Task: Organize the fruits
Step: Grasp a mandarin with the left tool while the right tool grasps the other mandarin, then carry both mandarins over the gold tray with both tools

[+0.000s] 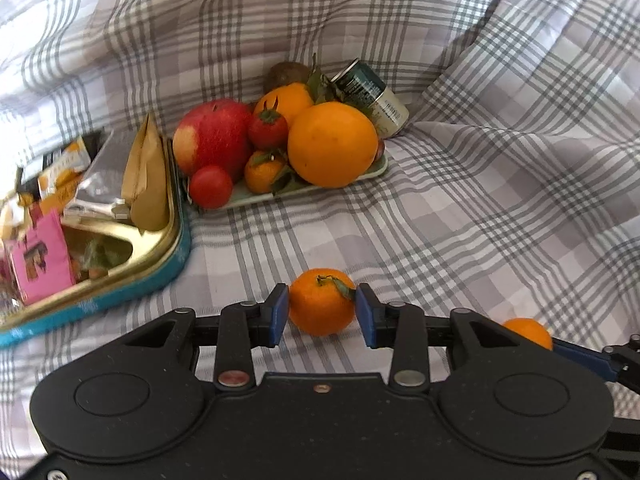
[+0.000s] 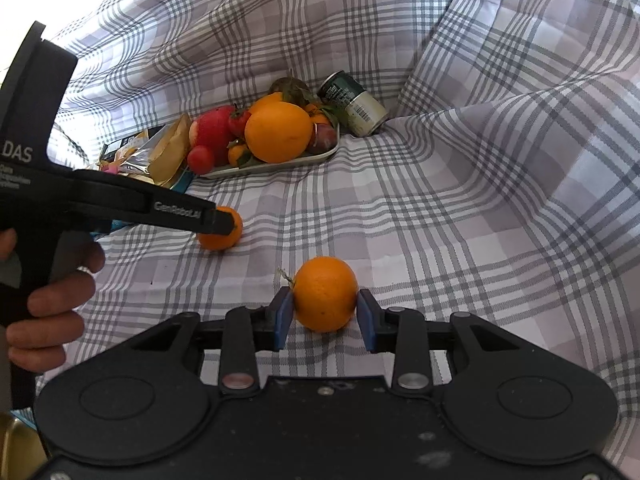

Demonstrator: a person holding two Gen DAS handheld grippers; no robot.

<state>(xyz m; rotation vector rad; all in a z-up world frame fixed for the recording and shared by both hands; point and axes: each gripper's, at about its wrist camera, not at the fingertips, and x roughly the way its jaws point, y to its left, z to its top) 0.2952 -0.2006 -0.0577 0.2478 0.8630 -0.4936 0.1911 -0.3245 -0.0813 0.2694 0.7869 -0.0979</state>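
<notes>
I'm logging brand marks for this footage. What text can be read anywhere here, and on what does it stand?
"DAS": left gripper, on its upright body, right wrist view.
"GenRobot.AI": same gripper, along its side arm; last letters soft.
Small lines under "DAS": too blurred to read.
Can: a barcode and label print, too small to read.
Packets in the tin: printing blurred, unreadable.

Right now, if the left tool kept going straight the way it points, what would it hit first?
The small orange with a leaf, which already sits between the left tool's open fingers, apart from both pads. Past it there is only the checked cloth, though depth is hard to judge.
</notes>
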